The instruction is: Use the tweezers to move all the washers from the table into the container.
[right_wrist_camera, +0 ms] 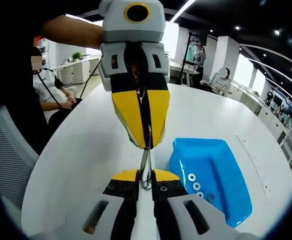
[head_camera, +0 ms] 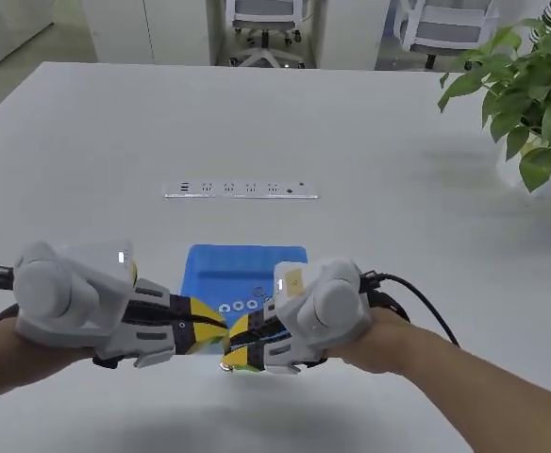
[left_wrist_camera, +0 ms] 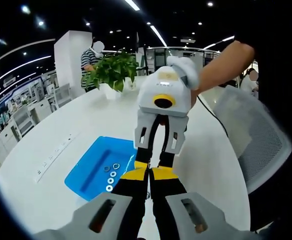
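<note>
By the right gripper view, tweezers [right_wrist_camera: 146, 162] shown clamped at one end by the right gripper [right_wrist_camera: 146, 176], at the other by the left gripper [left_wrist_camera: 148, 175], both jaw pairs pressed together, washers [head_camera: 240, 305] lined up inside the blue container [head_camera: 219, 269], just beyond the tips in the head view.

Blocked at near edge of blue container [head_camera: 247, 267] by left gripper [head_camera: 223, 326] and right gripper [head_camera: 230, 359], tips meeting on tweezers [right_wrist_camera: 145, 167]. Open across table [head_camera: 257, 123] either side and beyond, bar power strip [head_camera: 241, 190] behind, plant [head_camera: 530, 94] far right.
</note>
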Demonstrator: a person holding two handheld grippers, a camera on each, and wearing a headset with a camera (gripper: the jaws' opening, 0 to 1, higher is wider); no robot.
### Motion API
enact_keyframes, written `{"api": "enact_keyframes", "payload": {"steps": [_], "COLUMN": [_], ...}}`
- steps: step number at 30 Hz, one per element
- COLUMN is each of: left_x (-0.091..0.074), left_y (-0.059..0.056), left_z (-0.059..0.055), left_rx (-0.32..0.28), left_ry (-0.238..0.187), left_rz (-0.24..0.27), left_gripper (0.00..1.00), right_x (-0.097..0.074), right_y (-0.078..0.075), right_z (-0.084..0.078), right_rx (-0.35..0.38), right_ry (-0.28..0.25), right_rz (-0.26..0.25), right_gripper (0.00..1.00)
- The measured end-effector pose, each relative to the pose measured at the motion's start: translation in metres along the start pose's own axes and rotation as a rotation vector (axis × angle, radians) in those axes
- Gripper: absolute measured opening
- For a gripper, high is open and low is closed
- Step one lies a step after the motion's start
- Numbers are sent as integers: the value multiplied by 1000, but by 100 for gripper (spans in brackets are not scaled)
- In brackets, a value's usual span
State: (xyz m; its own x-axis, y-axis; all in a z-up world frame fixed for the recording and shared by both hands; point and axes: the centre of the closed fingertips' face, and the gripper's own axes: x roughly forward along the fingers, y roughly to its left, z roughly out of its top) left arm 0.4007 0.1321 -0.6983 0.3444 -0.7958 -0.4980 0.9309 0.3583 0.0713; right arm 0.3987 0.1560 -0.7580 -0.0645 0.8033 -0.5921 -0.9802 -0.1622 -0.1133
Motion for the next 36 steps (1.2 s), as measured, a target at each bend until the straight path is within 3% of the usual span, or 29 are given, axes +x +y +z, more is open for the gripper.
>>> {"api": "enact_keyframes", "payload": {"steps": [15, 36], "left_x": [0, 2], "left_y": [-1, -1], "left_z": [1, 1], "left_rx": [3, 6], "left_ry": [7, 9], "left_rz": [-2, -3], "left_gripper": [5, 5], "right_x": [1, 0], "right_y": [1, 0], "right_z": [-1, -1], "right_rx": [24, 100], "right_ry": [1, -25], "right_rz": [21, 6], "right_gripper": [9, 9]}}
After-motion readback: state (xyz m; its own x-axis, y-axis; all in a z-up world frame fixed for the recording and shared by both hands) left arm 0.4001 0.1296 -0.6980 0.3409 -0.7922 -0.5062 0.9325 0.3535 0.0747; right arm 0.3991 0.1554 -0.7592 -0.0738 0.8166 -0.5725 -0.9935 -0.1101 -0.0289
